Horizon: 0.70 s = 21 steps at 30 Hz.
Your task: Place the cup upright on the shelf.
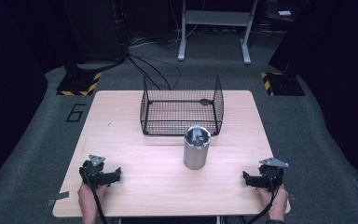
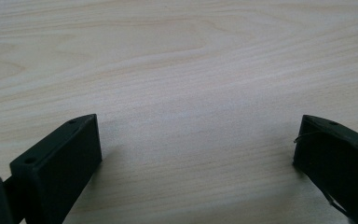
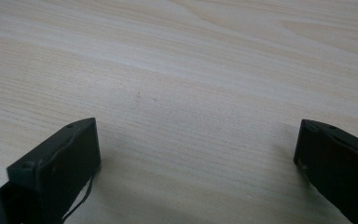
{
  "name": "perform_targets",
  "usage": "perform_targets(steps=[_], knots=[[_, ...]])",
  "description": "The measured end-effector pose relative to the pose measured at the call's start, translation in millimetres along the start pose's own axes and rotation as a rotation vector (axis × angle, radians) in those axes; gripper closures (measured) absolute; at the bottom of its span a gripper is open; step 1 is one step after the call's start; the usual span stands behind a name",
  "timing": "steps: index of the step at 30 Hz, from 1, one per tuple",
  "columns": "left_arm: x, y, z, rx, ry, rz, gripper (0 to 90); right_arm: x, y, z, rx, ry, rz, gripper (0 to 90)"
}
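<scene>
Number "6" on the floor (image 1: 76, 112)

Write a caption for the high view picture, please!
Two open black grippers rest either side of a shiny metal can before a black wire basket.

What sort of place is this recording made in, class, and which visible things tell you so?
Probably a lab or recording studio: a light wooden table on grey carpet, black stand bases with yellow-black hazard stripes, and loose black cables on the floor.
</scene>
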State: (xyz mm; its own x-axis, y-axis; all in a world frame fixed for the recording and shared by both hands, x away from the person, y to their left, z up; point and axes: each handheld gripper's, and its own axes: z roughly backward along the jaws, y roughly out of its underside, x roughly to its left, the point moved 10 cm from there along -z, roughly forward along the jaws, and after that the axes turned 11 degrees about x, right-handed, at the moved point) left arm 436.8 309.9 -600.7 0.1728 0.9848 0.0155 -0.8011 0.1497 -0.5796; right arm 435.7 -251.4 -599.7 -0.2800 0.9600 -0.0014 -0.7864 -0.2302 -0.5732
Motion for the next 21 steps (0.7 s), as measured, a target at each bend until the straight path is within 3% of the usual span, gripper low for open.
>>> perform_targets(steps=[21], knots=[[-0.1,-1.3,-0.4,-0.006,-0.004,-0.005,0.5,0.0,-1.2,-0.4,0.018,-0.007,-0.003,0.0]])
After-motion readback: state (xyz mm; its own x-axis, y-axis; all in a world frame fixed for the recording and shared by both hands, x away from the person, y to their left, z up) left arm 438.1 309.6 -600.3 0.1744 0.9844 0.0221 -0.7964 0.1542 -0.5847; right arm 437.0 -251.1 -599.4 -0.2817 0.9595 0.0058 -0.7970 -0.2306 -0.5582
